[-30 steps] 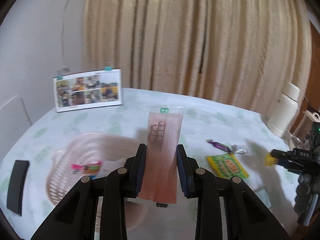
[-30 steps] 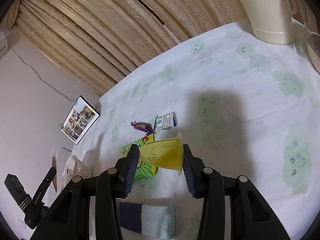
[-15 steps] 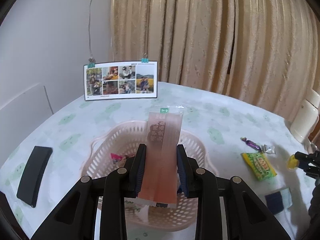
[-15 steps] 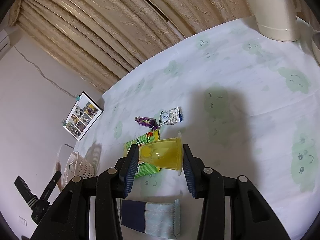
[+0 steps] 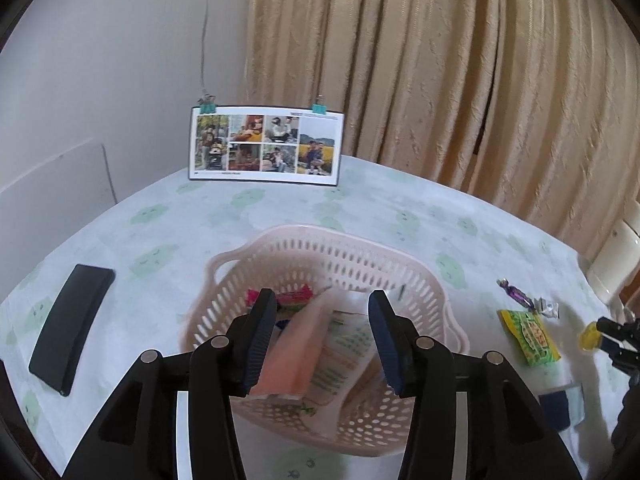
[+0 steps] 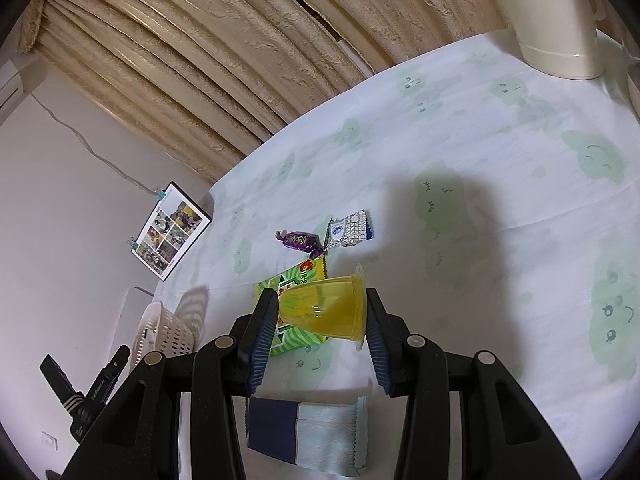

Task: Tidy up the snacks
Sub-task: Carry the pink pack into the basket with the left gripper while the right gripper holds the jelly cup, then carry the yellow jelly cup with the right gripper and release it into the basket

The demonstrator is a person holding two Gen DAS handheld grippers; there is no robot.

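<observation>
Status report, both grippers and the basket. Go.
Left gripper open above pink basket; pink packet dropping in. Right gripper shut on yellow jelly cup. Nothing in the way.

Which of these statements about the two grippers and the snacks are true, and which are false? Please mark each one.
1. The left gripper is open above the basket. True.
2. The pink packet stands clamped upright. False: it leans free in the basket.
3. The right gripper holds a yellow jelly cup. True.
4. The green packet is in the basket. False: it lies on the table.
5. The purple candy lies beside a white wrapper. True.
</observation>
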